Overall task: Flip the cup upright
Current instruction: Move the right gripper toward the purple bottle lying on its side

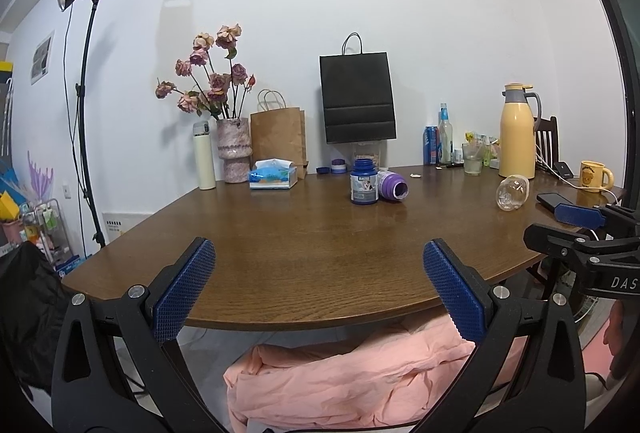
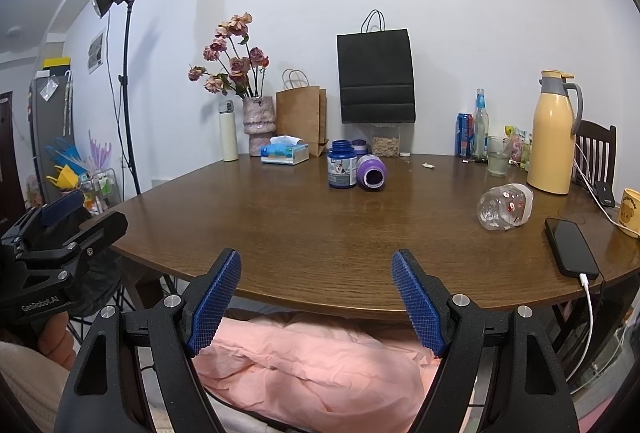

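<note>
A clear cup [image 2: 505, 211] with small red prints and a whitish rim lies on its side on the right of the brown table [image 2: 320, 233]; the left wrist view shows it too [image 1: 513, 192]. A purple cup [image 2: 372, 172] also lies on its side, mouth facing me, beside an upright blue jar [image 2: 342, 169]. My right gripper [image 2: 317, 265] is open and holds nothing, hovering at the table's near edge, well short of both cups. My left gripper [image 1: 318, 257] is open over the near edge, also holding nothing.
A black phone [image 2: 570, 247] on a white cable lies near the right edge, with a yellow mug [image 2: 632, 211] and a yellow thermos jug [image 2: 554, 137] behind it. Along the wall stand paper bags, a flower vase [image 2: 259, 125], a tissue box [image 2: 285, 155] and bottles. Pink cloth [image 2: 304, 365] lies under the table.
</note>
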Demonstrator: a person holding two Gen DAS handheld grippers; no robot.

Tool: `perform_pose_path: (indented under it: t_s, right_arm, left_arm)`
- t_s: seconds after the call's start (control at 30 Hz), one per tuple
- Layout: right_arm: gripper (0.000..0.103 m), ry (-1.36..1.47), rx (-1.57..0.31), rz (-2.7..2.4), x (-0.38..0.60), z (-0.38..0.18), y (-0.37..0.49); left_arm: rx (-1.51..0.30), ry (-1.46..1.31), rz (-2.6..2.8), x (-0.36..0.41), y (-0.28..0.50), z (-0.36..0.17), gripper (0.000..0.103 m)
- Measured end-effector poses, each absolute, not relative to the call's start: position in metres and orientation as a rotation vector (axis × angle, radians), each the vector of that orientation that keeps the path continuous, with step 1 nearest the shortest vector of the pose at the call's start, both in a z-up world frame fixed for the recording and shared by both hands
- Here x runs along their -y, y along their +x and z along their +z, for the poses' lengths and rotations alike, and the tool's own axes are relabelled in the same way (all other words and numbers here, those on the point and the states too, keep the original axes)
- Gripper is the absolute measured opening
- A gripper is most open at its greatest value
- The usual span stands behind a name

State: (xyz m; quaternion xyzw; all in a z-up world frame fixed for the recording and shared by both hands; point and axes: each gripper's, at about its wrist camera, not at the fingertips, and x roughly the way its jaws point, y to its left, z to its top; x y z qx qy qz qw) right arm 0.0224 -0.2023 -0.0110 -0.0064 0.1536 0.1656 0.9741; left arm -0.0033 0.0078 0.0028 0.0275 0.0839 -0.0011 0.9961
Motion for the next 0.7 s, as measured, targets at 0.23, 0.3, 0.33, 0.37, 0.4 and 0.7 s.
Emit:
perform_pose_path:
  t_s: [0.23,0.3,0.33,0.37,0.4,0.7]
  right_arm:
    - [0.083,-0.009,-0.309,0.333,0.202,-0.013,0.022]
    - [0.083,-0.013,-0.308,0.331,0.202,-0.013,0.023]
    - [0.083,-0.017,-0.301,0.324,0.202,-0.012,0.024]
    - [0.083,-0.02,-0.284,0.321,0.203,-0.009,0.027]
    - [0.083,-0.027,-0.266,0.31,0.203,-0.006,0.031]
    - [0.083,0.045,-0.262,0.237,0.216,0.037,0.137]
  left_arm:
    - [-0.149,0.068,-0.002,-0.006,-0.003,0.004,0.103]
    - [-0.096,0.123,0.005,-0.003,0.003,0.008,0.103]
    - [-0.078,0.133,0.0,-0.003,0.005,0.009,0.103]
    - [-0.057,0.143,-0.008,-0.002,0.009,0.01,0.103]
    - [-0.043,0.149,-0.009,-0.001,0.019,0.012,0.103]
    - [-0.057,0.128,-0.002,0.002,0.116,0.044,0.103]
